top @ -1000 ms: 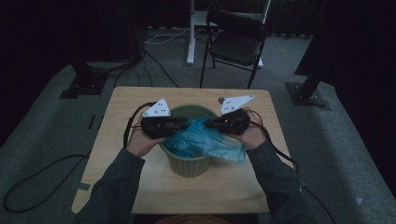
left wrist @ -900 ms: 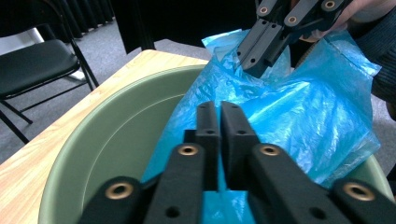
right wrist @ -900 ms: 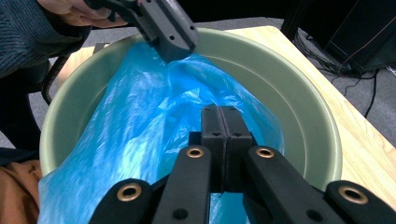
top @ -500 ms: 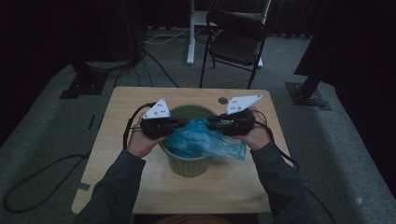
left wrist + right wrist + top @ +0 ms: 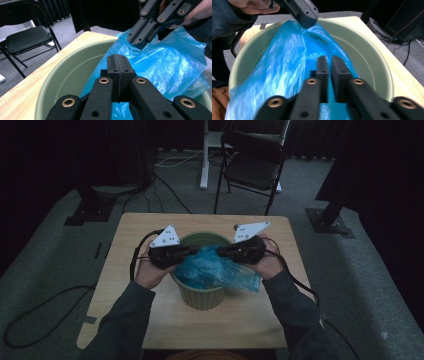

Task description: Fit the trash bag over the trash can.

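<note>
Blue plastic bag [image 5: 215, 270] sits in your green bin [image 5: 202, 295], spilling over its near-right rim. Your left gripper [image 5: 117, 65] view shows jaws pressed together on the film; your right gripper [image 5: 329, 65] view shows a slit between the jaws, having just closed over bag film. Table [image 5: 125, 265] margins around the bin stay open; the chair [image 5: 252, 165] stands well beyond.

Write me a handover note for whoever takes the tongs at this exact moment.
Left tongs: jaws shut, pinching the blue plastic bag over the green bin.
Right tongs: a slim gap shows between the jaws, with bag film at the tips; treat as gripping.
Bin stands mid-table; the bag lies crumpled inside, one part spilling over the rim on the person's right.
Done: both sides of the bag are grasped.
Left: spread the bag open and fold its edge over the rim.
</note>
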`<act>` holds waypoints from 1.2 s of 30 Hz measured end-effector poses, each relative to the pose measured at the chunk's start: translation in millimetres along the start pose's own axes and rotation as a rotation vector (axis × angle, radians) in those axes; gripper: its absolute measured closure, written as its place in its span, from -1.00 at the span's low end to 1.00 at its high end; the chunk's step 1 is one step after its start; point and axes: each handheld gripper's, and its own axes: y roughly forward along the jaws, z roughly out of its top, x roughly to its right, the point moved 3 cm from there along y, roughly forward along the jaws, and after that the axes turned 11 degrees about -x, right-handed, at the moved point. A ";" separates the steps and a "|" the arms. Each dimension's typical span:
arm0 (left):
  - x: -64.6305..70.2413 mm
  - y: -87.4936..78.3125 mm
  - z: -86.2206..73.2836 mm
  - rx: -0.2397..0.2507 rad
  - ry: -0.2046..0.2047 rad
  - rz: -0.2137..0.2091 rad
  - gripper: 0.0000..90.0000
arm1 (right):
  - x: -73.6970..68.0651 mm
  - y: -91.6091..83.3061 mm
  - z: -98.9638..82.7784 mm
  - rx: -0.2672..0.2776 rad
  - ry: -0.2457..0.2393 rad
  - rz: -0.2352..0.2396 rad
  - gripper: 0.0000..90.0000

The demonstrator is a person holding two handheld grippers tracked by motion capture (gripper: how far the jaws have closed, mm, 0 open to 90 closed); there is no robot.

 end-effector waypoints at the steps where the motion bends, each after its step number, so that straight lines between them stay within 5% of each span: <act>1: -0.6 -1.0 -1.0 0.004 -0.004 0.003 1.00 | -0.2 -0.3 -0.1 -0.001 -0.003 -0.001 1.00; 11: -11.1 -12.0 -15.5 0.013 -0.049 0.046 1.00 | -7.1 -6.0 -7.3 -0.047 -0.025 0.000 1.00; 22: -22.8 -25.7 -36.7 0.025 -0.111 0.090 1.00 | -5.2 -18.0 -23.5 -0.071 0.002 -0.018 1.00; 36: -25.4 -28.7 -48.6 0.046 -0.148 0.086 1.00 | -5.4 -29.6 -31.5 -0.086 0.010 -0.033 1.00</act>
